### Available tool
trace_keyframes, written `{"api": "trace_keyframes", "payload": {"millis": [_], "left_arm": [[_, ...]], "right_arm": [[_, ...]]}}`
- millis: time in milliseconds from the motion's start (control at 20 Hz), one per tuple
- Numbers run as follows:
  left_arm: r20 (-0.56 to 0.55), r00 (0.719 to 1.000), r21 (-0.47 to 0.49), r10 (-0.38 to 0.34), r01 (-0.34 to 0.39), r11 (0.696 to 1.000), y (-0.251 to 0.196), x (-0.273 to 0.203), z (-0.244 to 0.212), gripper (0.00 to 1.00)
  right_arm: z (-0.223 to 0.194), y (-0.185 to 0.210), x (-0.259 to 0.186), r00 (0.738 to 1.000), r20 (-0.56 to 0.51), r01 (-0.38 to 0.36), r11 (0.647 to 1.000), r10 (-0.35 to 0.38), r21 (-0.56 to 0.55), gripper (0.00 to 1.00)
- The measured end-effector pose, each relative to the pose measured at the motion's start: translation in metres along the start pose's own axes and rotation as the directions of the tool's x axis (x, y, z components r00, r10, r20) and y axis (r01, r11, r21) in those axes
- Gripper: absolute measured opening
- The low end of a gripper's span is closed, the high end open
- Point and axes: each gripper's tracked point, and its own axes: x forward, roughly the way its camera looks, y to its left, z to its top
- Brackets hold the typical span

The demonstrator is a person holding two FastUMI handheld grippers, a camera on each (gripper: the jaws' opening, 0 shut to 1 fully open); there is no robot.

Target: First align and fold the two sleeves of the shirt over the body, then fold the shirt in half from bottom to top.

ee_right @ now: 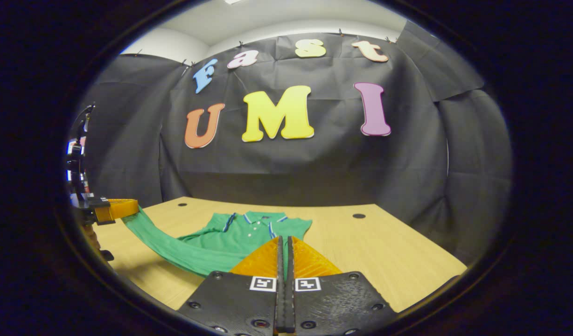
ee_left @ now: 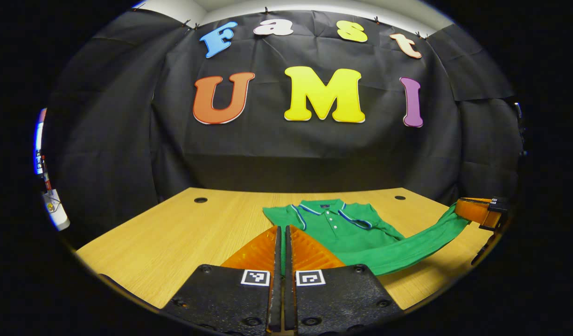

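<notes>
Left gripper (ee_left: 282, 233): I read its fingers pressed together on green fabric of the shirt (ee_left: 347, 226), held low above the table (ee_left: 174, 233). Right gripper (ee_right: 284, 243): likewise clamped on the shirt's hem. Shirt: collar end lying flat ahead of both, near edge lifted between them. Room: black cloth wall beyond the table.

I saw a green polo shirt (ee_left: 356, 233) with blue-and-white striped collar trim, lying on my light wood-grain table (ee_left: 174, 233).
</notes>
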Motion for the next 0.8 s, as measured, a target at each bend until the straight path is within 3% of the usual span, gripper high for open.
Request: {"api": "trace_keyframes", "payload": {"millis": [400, 650, 800], "left_arm": [[0.054, 0.998, 0.038, -0.019, 0.017, 0.999, 0.007, 0.126, 0.05, 0.07], [0.042, 0.999, 0.046, -0.021, 0.019, 0.999, 0.013, 0.227, 0.042, 0.08], [0.005, 1.0, 0.03, -0.022, 0.022, 0.999, 0.02, 0.276, 0.023, 0.08]], "right_arm": [[0.076, 0.002, 0.133, 0.994, 0.102, 0.027, 1.0, -0.026, -0.009, 0.0], [0.064, 0.006, 0.236, 0.995, 0.082, 0.064, 0.995, -0.058, -0.071, 0.0], [0.052, 0.005, 0.289, 0.996, 0.039, 0.077, 0.996, -0.075, -0.052, 0.0]]}}
